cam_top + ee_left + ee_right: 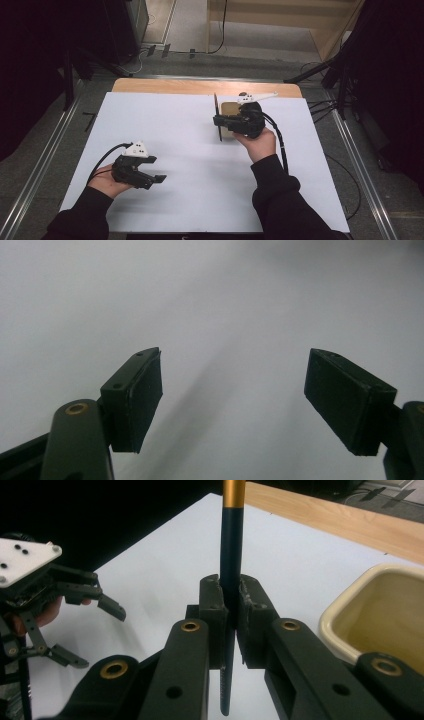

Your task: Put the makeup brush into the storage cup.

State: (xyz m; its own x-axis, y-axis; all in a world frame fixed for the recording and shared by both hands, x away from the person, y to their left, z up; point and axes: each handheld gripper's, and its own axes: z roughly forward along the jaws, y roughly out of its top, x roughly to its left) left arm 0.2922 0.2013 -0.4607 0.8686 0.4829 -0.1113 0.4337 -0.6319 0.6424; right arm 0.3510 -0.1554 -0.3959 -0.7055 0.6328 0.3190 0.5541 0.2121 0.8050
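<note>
A slim dark stick (231, 545) with a gold band near its top stands upright between the jaws of my right gripper (231, 597), which is shut on it. From above, that right gripper (218, 121) holds the stick (217, 106) just left of a cream-coloured container (231, 107) at the back middle of the sheet. The container (350, 595) looks hollow, and I see nothing inside it. My left gripper (154, 169) rests low at the front left, open, with nothing between its pads (135, 400). It also shows as the left gripper (97, 635) farther off.
A white sheet (190, 165) covers most of the wooden table (200, 86), whose bare strip runs along the far edge. Metal rails flank the table on the floor. Cables trail from both grippers.
</note>
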